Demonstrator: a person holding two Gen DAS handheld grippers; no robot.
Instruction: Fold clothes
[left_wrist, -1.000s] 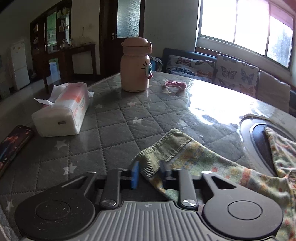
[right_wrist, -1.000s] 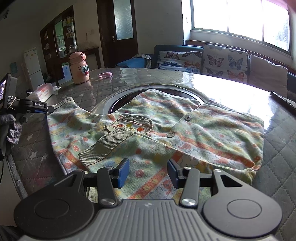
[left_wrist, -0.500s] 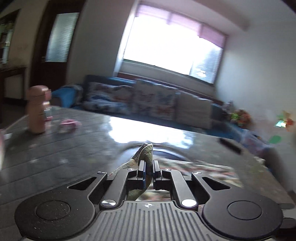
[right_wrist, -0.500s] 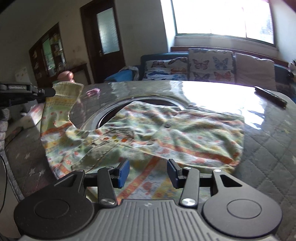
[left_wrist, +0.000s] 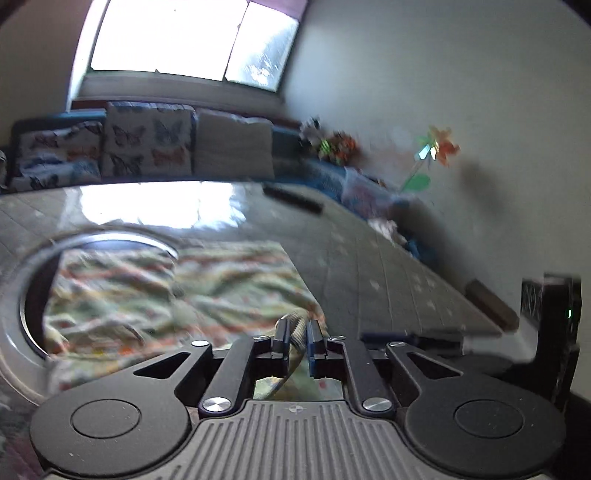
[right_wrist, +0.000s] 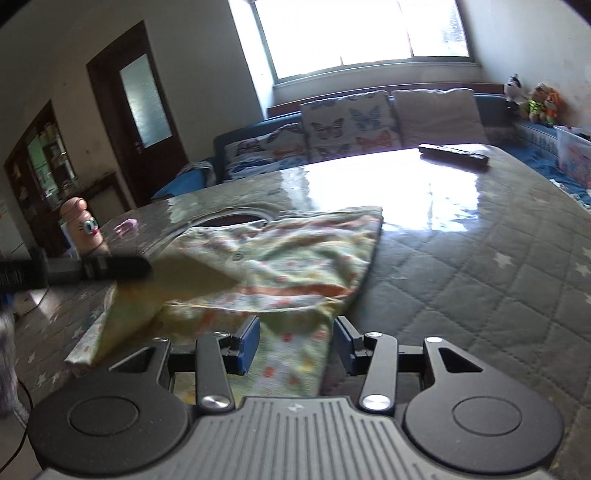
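Observation:
A small green floral garment (right_wrist: 295, 258) lies spread on the quilted table, partly over the round inset (left_wrist: 22, 317). My left gripper (left_wrist: 297, 341) is shut on the garment's ribbed cuff (left_wrist: 295, 328) and holds that sleeve lifted over the garment body (left_wrist: 166, 288). In the right wrist view the left gripper (right_wrist: 110, 267) shows as a dark bar at the left with the cloth hanging from it. My right gripper (right_wrist: 295, 341) is open, its jaws on either side of the garment's near edge, which lies between them.
A pink bottle (right_wrist: 83, 230) and a pink hair tie (right_wrist: 127, 226) stand at the table's far left. A remote control (right_wrist: 452, 154) lies at the far right edge. A sofa with butterfly cushions (right_wrist: 343, 129) runs behind the table.
My left gripper closed on the cuff, lifted it and carried it to the right across the garment. My right gripper stayed open near the garment's front edge and shifted slightly.

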